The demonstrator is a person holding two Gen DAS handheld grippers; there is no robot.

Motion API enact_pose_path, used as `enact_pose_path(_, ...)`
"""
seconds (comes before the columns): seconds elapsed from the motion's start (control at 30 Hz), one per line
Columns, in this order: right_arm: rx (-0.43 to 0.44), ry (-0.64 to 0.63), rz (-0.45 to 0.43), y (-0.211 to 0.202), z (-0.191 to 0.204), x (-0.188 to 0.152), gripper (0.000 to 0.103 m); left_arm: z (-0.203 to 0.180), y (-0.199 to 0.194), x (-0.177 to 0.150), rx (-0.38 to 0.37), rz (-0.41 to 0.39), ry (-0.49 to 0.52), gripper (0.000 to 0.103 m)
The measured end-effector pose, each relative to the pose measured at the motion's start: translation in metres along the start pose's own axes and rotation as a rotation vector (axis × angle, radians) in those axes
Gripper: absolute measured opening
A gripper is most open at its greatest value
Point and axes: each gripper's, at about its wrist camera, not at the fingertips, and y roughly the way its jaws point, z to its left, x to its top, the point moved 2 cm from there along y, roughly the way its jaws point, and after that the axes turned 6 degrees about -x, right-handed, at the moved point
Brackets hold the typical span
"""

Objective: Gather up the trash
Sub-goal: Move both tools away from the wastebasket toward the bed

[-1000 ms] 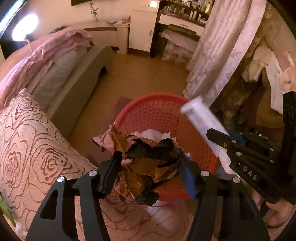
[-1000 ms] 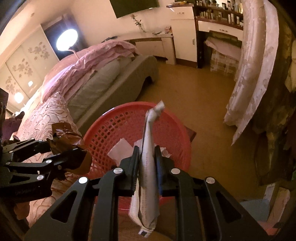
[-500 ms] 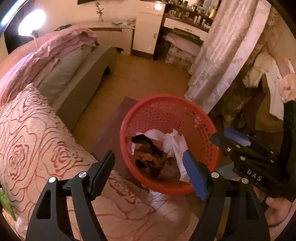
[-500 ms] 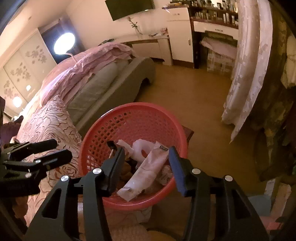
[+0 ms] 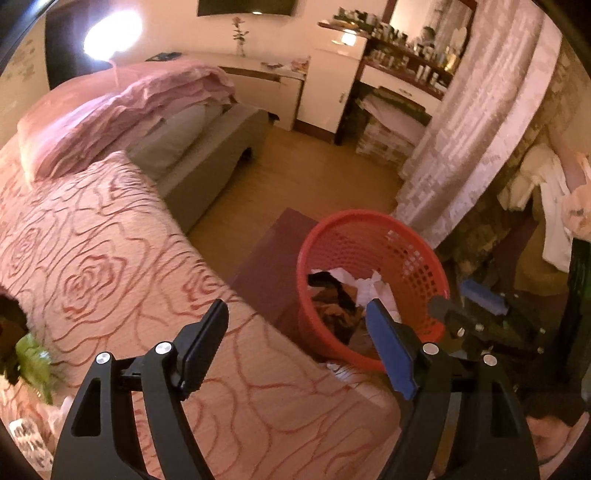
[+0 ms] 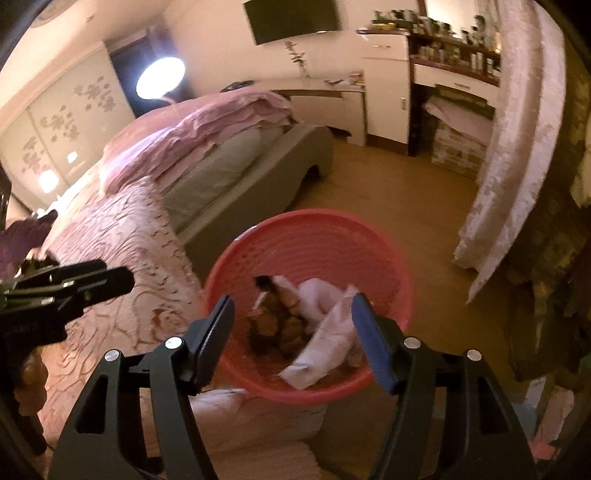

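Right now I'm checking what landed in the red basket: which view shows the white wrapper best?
The right wrist view: the white wrapper lies whole and unobstructed inside the red basket. In the left wrist view the basket shows only crumpled white scraps, partly hidden behind a blue pad.

We are seeing warm, dim orange light w/ a round lamp (image 5: 110,33) glaring white at top left. Fisheye is bending the edges into dark corners. The right wrist pic is blurring, esp. the red basket (image 6: 402,295).

Bedroom: bed (image 5: 110,266) with rose-pattern cover, wood floor (image 5: 303,173), lace curtain (image 5: 476,122), wall TV (image 6: 293,14), bright lamp (image 6: 160,77).
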Motion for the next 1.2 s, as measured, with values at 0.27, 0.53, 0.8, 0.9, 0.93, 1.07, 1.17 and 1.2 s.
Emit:
enact_pose_path(0.27,0.087,-0.101,0.023,0.001,0.054,-0.01,0.064,0.028,-0.023,-0.011,0.038,-0.029,-0.064,0.074)
enact_pose_path(0.53,0.137,-0.171,0.035,0.0,0.09,-0.013,0.064,0.07,-0.062,-0.024,0.122,-0.094,-0.135,0.074)
enact_pose_path(0.8,0.171,-0.22,0.039,-0.002,0.114,-0.016,0.064,0.139,-0.127,-0.024,0.294,-0.243,-0.298,0.074)
enact_pose_path(0.9,0.174,-0.227,0.043,-0.003,0.117,-0.016,0.065,0.163,-0.144,-0.025,0.361,-0.285,-0.347,0.077)
enact_pose_path(0.93,0.175,-0.229,0.045,-0.003,0.118,-0.016,0.065,0.169,-0.146,-0.026,0.374,-0.291,-0.356,0.077)
enact_pose_path(1.07,0.174,-0.234,0.048,-0.004,0.121,-0.017,0.065,0.188,-0.137,-0.022,0.387,-0.252,-0.366,0.078)
enact_pose_path(1.17,0.173,-0.239,0.047,-0.005,0.123,-0.017,0.065,0.197,-0.123,-0.022,0.379,-0.205,-0.379,0.077)
enact_pose_path(1.2,0.172,-0.242,0.046,-0.006,0.123,-0.016,0.065,0.201,-0.122,-0.024,0.372,-0.2,-0.383,0.077)
